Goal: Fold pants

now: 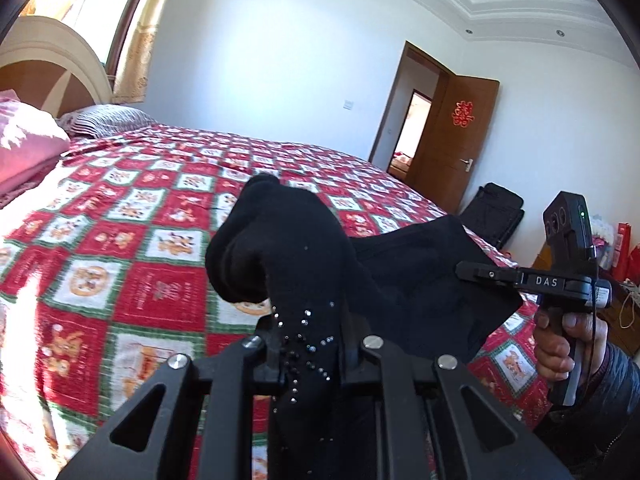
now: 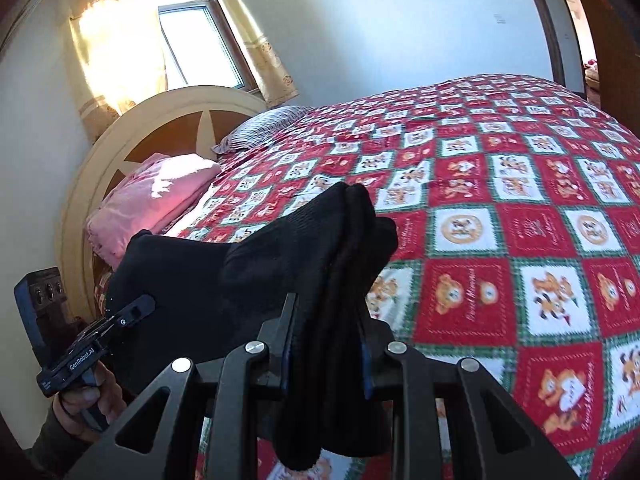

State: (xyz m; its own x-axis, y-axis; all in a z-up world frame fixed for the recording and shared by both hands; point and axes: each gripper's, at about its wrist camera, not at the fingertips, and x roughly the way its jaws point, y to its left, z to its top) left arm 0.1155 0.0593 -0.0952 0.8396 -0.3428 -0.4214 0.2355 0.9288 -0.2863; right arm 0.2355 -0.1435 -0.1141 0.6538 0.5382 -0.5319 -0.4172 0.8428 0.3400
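Black pants with small shiny studs hang in the air above the bed, stretched between both grippers. My left gripper is shut on a bunched end of the cloth, which bulges up over its fingers. In the right wrist view my right gripper is shut on another thick bunch of the same pants. The right gripper also shows at the right of the left wrist view, clamped on the cloth's edge, a hand around its handle. The left gripper appears at lower left of the right wrist view.
Under the pants lies a bed with a red, white and green checked quilt. A pink folded blanket and a striped pillow lie by the headboard. A brown door stands open at the far wall, a black bag beside it.
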